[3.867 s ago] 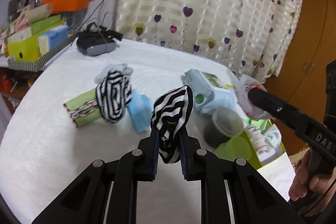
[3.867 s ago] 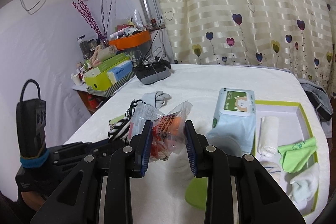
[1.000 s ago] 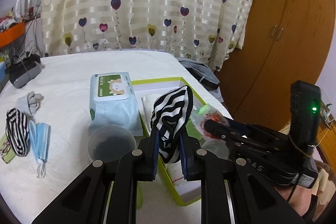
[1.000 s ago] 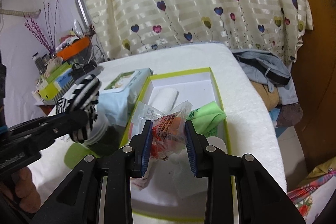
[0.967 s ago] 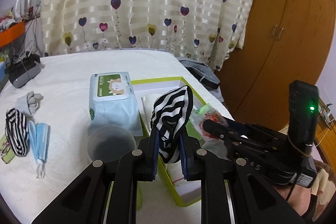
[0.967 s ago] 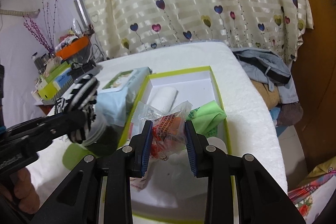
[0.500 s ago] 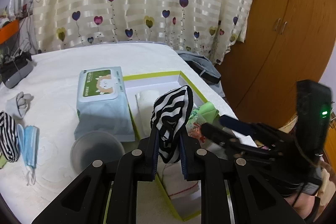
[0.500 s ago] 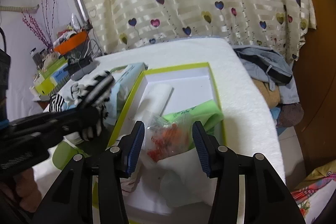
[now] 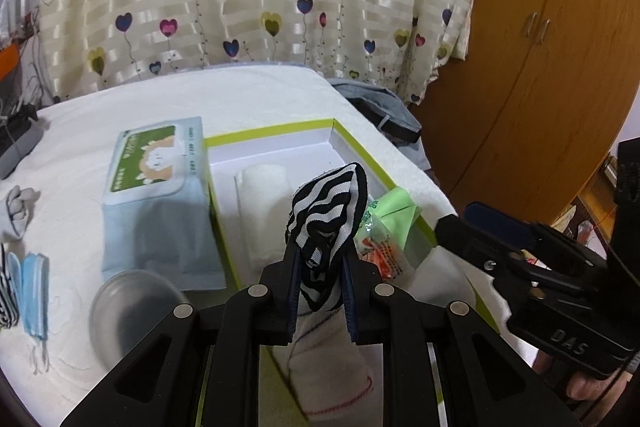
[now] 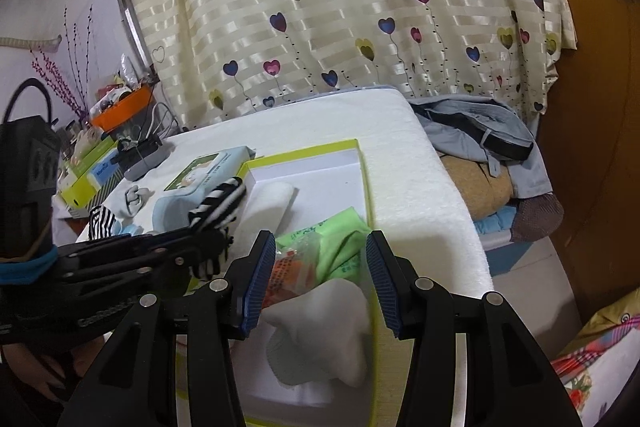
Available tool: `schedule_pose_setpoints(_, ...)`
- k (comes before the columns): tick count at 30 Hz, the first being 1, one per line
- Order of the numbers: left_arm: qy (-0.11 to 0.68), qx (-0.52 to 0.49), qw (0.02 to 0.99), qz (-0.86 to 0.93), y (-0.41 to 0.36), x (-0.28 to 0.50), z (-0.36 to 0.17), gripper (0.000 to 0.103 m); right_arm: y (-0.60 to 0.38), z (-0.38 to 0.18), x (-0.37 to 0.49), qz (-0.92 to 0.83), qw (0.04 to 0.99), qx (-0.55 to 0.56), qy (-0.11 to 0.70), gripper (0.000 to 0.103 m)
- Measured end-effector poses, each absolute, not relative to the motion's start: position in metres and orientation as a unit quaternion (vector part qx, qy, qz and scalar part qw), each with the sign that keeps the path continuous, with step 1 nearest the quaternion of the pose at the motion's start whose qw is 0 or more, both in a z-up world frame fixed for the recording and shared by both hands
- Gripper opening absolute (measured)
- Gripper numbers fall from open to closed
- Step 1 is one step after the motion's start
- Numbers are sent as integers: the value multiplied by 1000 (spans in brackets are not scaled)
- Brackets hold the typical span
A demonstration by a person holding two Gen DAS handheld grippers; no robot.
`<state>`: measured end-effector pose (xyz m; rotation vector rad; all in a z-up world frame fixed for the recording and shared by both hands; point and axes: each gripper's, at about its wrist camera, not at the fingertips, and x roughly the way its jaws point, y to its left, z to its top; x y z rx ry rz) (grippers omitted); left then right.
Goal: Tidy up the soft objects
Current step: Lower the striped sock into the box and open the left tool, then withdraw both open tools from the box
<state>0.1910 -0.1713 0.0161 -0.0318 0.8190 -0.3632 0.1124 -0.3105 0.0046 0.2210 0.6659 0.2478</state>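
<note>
A black-and-white striped sock (image 9: 328, 211) stands up between the pads of my left gripper (image 9: 320, 267). The jaws are opening, but the pads still touch it. It hangs over the green-rimmed white box (image 9: 272, 131). In the box lie a rolled white towel (image 9: 264, 195), a green cloth (image 9: 394, 211), a clear snack packet (image 9: 378, 251) and white socks (image 10: 320, 327). My right gripper (image 10: 320, 241) is open above the green cloth (image 10: 340, 243). The packet (image 10: 286, 271) lies loose by its left finger. A second striped sock (image 10: 100, 223) lies on the bed.
A wet-wipes pack (image 9: 156, 195) and a round grey container (image 9: 128, 315) sit left of the box. Blue masks (image 9: 34, 291) and a grey sock (image 9: 18, 211) lie further left. Clothes (image 10: 480, 139) are piled beyond the bed's right edge, near a wooden wardrobe (image 9: 540, 67).
My right gripper opened and the snack packet dropped into the box. My left gripper carried the striped sock forward and lower over the box, and its jaws widened a little.
</note>
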Motion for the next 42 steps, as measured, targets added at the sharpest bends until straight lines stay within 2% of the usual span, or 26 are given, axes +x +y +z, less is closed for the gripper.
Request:
schedule_pose_setpoints(1, 400, -17, 899, -177, -172, 193, 14, 26, -312, 4, 113, 120, 932, 110, 325, 49)
schedule_pose_setpoints(6, 402, -20, 895, -191, -175, 192, 13, 32, -315, 2, 115, 117, 931, 114, 327, 49)
schedule_pose_setpoints(38, 345, -50, 926, -144, -95, 101, 54, 32, -241, 46, 44, 174, 938, 56, 296, 49)
schedule_pose_setpoints(42, 342, -53, 929, -131, -81, 91, 54, 32, -230, 50, 37, 181, 937, 56, 292, 54)
